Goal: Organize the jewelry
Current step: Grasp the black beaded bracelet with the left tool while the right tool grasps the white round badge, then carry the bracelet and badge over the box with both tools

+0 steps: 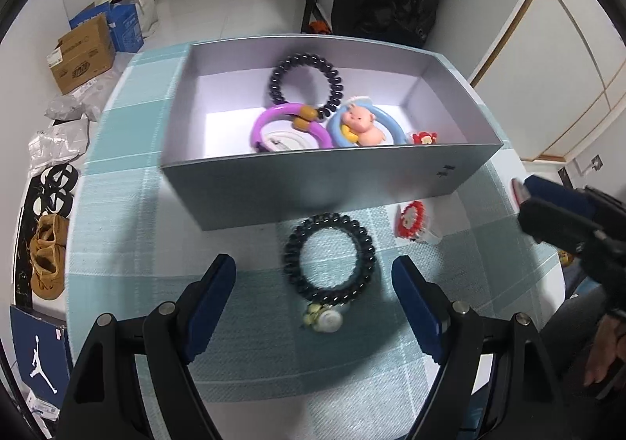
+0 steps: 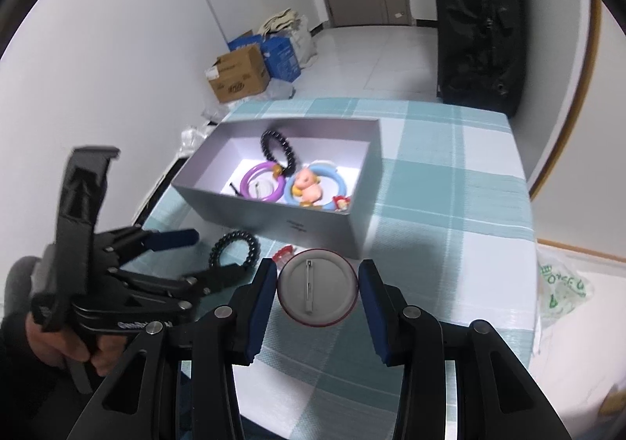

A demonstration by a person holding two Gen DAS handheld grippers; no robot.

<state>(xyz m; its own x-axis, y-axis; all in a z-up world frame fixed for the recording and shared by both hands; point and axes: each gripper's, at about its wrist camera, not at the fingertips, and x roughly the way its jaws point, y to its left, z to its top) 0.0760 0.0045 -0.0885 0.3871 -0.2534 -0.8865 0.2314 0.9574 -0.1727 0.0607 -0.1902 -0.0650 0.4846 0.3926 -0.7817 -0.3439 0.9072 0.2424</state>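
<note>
From the left wrist camera, the left gripper [image 1: 313,303] points steeply down at the checked teal tablecloth [image 1: 129,213], its blue-padded fingers [image 1: 213,295] spread wide with nothing pinched. A black bead bracelet [image 1: 328,258] with a small pale charm lies flat on the cloth between them, touching neither pad. Just beyond it stands the open grey box [image 1: 321,185]. Inside the box are a second black bracelet [image 1: 306,82] leaning on the far wall, a purple ring [image 1: 289,127], a blue ring [image 1: 387,123] with a pink doll [image 1: 360,125] on it, and a small red figure [image 1: 424,137] by the near wall. A red-rimmed trinket [image 1: 412,220] lies on the cloth to the right of the bracelet, near the box's front wall. The right gripper [image 1: 555,213] reaches in from the right edge, and part of a hand [image 1: 604,354] shows below it.

From the right wrist camera, the right gripper [image 2: 317,293] is tilted down over the near part of the table, and its fingers [image 2: 262,303] pinch a round pin badge [image 2: 317,291] by the rim, its white back and clasp facing the lens. The badge is held above the cloth, in front of the box [image 2: 313,222]. To the left, a hand [image 2: 58,342] grips the left gripper [image 2: 203,256] by its handle, its jaws apart around the bracelet on the table [image 2: 234,250].
</note>
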